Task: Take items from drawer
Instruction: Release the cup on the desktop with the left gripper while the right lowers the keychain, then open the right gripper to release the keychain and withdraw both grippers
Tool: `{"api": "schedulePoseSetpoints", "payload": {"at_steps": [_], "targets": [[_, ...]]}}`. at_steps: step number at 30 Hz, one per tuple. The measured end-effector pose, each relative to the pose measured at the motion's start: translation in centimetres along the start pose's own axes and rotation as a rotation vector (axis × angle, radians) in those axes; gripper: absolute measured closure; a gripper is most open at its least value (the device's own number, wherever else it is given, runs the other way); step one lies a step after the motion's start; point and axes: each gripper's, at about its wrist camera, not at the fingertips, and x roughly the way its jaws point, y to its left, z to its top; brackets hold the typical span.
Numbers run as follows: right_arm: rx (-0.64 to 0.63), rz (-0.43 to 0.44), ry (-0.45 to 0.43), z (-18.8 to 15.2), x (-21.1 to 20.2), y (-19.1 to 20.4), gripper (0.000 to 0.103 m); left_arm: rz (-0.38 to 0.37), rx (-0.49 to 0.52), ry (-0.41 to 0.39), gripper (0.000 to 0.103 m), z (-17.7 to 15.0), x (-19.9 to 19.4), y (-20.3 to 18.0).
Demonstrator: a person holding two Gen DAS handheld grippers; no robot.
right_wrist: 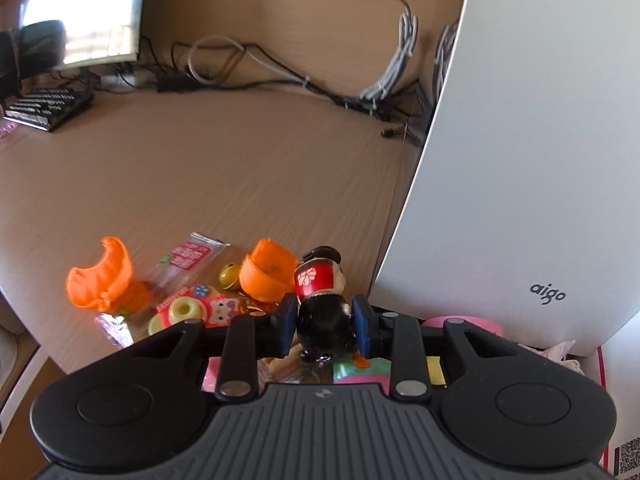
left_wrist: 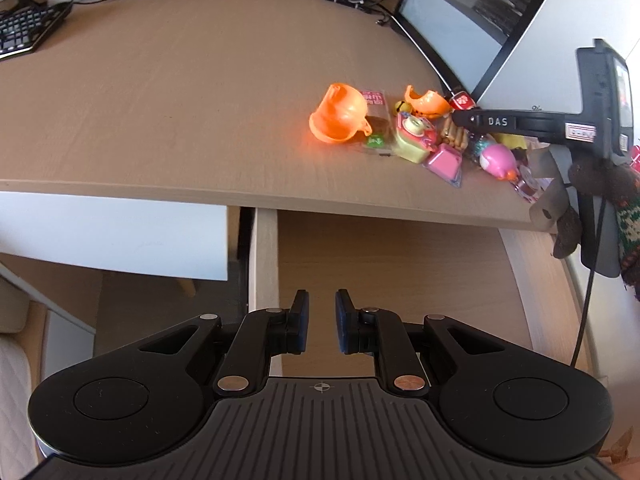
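A pale wood-grain bench (right_wrist: 224, 176) fills most of both views, lit by soft daylight. Along its far edge runs a tangle of black and grey cables (right_wrist: 280, 76). At the far left corner sits a dark keyboard (right_wrist: 48, 110) below a monitor (right_wrist: 92, 20) reflecting bright window light. A white computer case (right_wrist: 532, 160) stands along the right edge. Wooden flooring (left_wrist: 132, 300) shows under the near edge.

The bare floor of the open light-wood drawer (left_wrist: 380, 264) lies clear under my left tongs. Ahead of my right, the heap of small bright plastic toys (right_wrist: 192, 304) crowds the desk against the tall white computer case (right_wrist: 520, 168); leftward the tan wooden desktop (right_wrist: 200, 168) stays free.
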Motion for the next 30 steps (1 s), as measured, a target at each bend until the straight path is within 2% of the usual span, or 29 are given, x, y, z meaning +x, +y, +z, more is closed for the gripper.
{"api": "schedulePoseSetpoints", "payload": {"at_steps": [8,13,15,17,19,21,23,27,30], "targets": [[0.075,0.002,0.002,-0.6,-0.7,-0.9,0.072,-0.035,0.035,0.012,0.088,-0.2,-0.1,-0.4],[0.168,0.008,-0.065,-0.7,-4.4,-1.5,0.066,-0.053,0.052,-0.017,0.088,-0.6,-0.6,-0.4],[0.203,0.021,-0.081,-0.7,-6.3,-1.5,0.059,-0.057,0.052,-0.037,0.088,-0.6,-0.9,-0.2],[0.246,0.022,-0.112,-1.2,-8.4,-1.4,0.058,-0.059,0.063,-0.062,0.088,-0.7,-1.3,0.0],[0.281,-0.004,-0.168,-2.1,-11.0,-1.2,0.058,-0.071,0.069,-0.09,0.088,-0.7,-1.5,0.2],[0.319,-0.053,-0.214,-3.3,-13.3,-0.8,0.049,-0.09,0.075,-0.113,0.088,-0.7,-1.5,0.4],[0.37,-0.101,-0.243,-4.9,-15.4,-0.5,0.046,-0.105,0.082,-0.123,0.088,-0.9,-1.2,0.2],[0.464,-0.137,-0.216,-8.0,-17.9,-0.3,0.046,-0.132,0.079,-0.112,0.088,-1.8,-0.7,-0.4],[0.477,-0.159,-0.196,-10.2,-19.6,0.0,0.046,-0.134,0.096,-0.134,0.088,-3.0,-1.4,-0.9]]}}
